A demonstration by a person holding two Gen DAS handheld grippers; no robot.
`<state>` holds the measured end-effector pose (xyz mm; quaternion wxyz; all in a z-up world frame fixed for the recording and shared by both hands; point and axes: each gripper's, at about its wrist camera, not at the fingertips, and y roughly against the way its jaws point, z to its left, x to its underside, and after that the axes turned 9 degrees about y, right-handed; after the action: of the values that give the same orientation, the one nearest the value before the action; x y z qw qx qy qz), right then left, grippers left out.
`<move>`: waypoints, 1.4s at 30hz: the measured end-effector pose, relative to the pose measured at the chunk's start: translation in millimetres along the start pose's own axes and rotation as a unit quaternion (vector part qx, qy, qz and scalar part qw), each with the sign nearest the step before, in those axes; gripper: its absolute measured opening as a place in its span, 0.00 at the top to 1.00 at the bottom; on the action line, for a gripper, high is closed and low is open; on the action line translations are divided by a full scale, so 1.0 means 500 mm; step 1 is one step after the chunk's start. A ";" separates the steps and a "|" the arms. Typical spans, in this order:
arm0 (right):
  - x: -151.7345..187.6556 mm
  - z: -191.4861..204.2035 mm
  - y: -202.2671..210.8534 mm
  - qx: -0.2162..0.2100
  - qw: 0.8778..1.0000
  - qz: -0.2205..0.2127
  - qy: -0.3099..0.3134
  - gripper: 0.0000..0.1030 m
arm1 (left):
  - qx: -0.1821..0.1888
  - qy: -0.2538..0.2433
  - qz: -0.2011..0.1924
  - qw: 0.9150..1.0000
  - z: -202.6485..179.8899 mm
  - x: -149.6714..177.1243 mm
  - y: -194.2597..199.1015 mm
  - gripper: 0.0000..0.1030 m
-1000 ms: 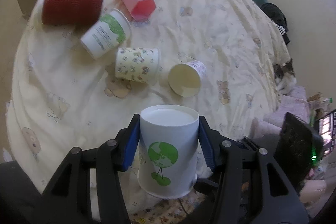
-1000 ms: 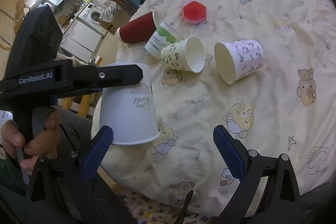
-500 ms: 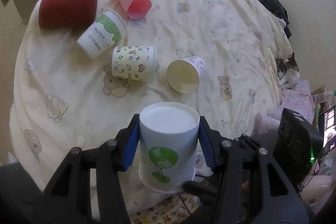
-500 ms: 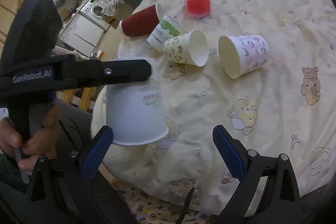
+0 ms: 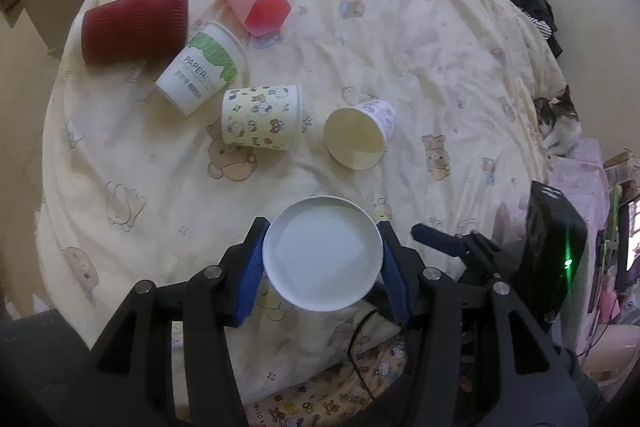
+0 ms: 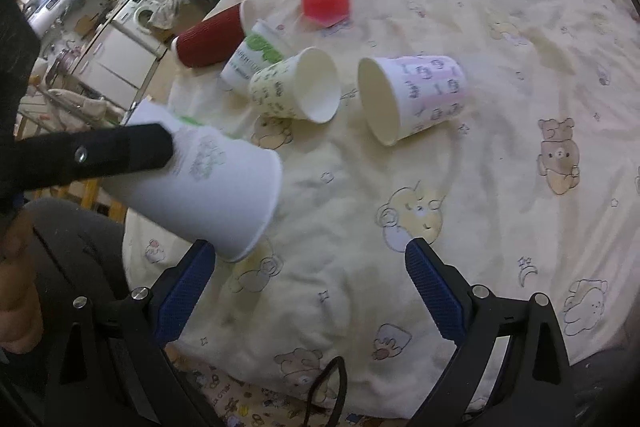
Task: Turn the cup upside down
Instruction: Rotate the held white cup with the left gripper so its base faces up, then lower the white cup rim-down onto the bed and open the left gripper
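Observation:
My left gripper [image 5: 322,261] is shut on a white paper cup with a green print [image 5: 322,253]. The left wrist view shows the cup's flat base end-on. In the right wrist view the same cup [image 6: 204,183] hangs tilted above the bed's near edge, rim pointing down and to the right. My right gripper [image 6: 308,267] is open and empty, low over the bedsheet, just right of the held cup.
On the cream bear-print bedsheet [image 5: 420,39] lie several cups on their sides: a red ribbed one [image 5: 134,25], a white-green one [image 5: 200,75], a yellow cartoon one [image 5: 262,117], a pink-print one [image 5: 360,133] and a pink hexagonal one [image 5: 258,5]. A cat [image 5: 558,121] lies at the right.
The left gripper has tipped the white cup from upright-inverted to tilted, so its base now faces the left camera. The right gripper has barely moved.

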<state>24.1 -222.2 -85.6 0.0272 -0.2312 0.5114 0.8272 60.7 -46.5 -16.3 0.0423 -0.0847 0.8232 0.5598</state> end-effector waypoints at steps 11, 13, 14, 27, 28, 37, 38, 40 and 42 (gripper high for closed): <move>0.022 -0.092 0.171 0.010 0.980 -0.167 -0.111 0.00 | -0.122 -0.007 -0.046 0.991 -0.041 -0.014 -0.038 0.52; 0.029 -0.100 0.203 0.046 0.973 -0.195 -0.112 0.00 | -0.134 0.005 -0.042 0.990 -0.045 -0.009 -0.067 0.52; 0.032 -0.101 0.216 0.064 0.971 -0.203 -0.106 0.00 | -0.129 0.019 -0.030 0.991 -0.047 -0.006 -0.086 0.52; 0.064 -0.172 0.237 0.004 0.957 -0.221 -0.190 0.00 | -0.194 0.025 -0.071 0.978 -0.099 0.011 -0.162 0.52; 0.063 -0.171 0.236 0.002 0.957 -0.221 -0.190 0.00 | -0.196 0.026 -0.068 0.978 -0.099 0.010 -0.169 0.52; 0.061 -0.172 0.230 -0.010 0.957 -0.218 -0.194 0.00 | -0.194 0.021 -0.067 0.979 -0.096 0.018 -0.194 0.46; 0.061 -0.171 0.230 -0.010 0.957 -0.217 -0.192 0.00 | -0.193 0.019 -0.060 0.979 -0.095 0.018 -0.200 0.45; 0.060 -0.170 0.229 -0.009 0.957 -0.216 -0.191 0.00 | -0.190 0.025 -0.049 0.980 -0.090 0.017 -0.207 0.37; 0.059 -0.169 0.228 -0.008 0.958 -0.215 -0.189 0.00 | -0.189 0.027 -0.050 0.980 -0.085 0.020 -0.208 0.33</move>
<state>-4.4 -354.3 -34.1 0.2989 -0.1751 0.4288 0.8343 71.4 -124.2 -97.4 0.0315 -0.1474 0.6984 0.6997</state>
